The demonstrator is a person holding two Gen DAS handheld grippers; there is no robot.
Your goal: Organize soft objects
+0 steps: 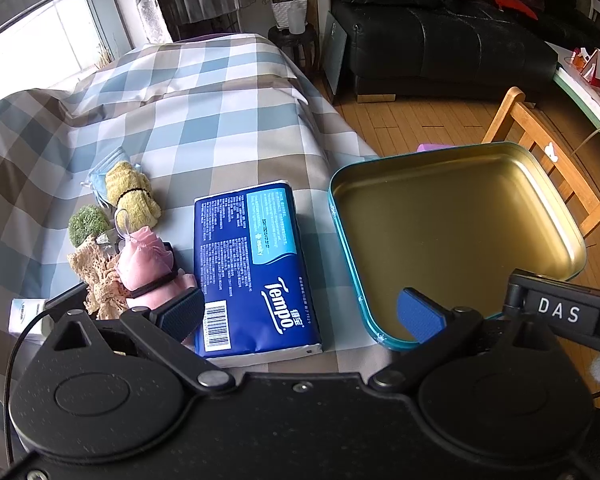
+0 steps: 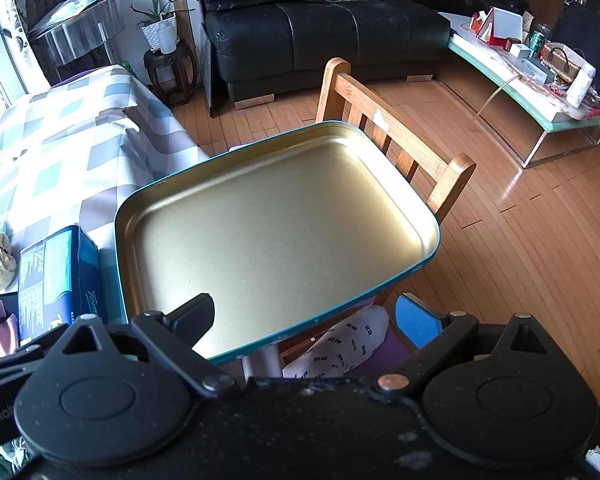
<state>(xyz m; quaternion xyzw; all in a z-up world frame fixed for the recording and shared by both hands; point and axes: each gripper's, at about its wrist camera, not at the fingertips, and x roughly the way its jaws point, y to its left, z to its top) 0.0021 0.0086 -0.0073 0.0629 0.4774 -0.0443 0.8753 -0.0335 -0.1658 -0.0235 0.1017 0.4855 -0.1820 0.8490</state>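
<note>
Tissue pack (image 1: 256, 268) between spread left fingers (image 1: 182, 314), right fingers (image 2: 414, 320) wide, empty

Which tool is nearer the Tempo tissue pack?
Left. The left tool straddles the Tempo tissue pack, open; the right tool sits beside it, over the tin tray's near edge.

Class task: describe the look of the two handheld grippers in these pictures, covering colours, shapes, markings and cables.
The left gripper and the right gripper are both matte black, with two round pivot discs, silver rivets and blue ribbed finger pads. White letters "DAS" mark a black bar beside the left gripper. A thin black cable runs along its left side.
</note>
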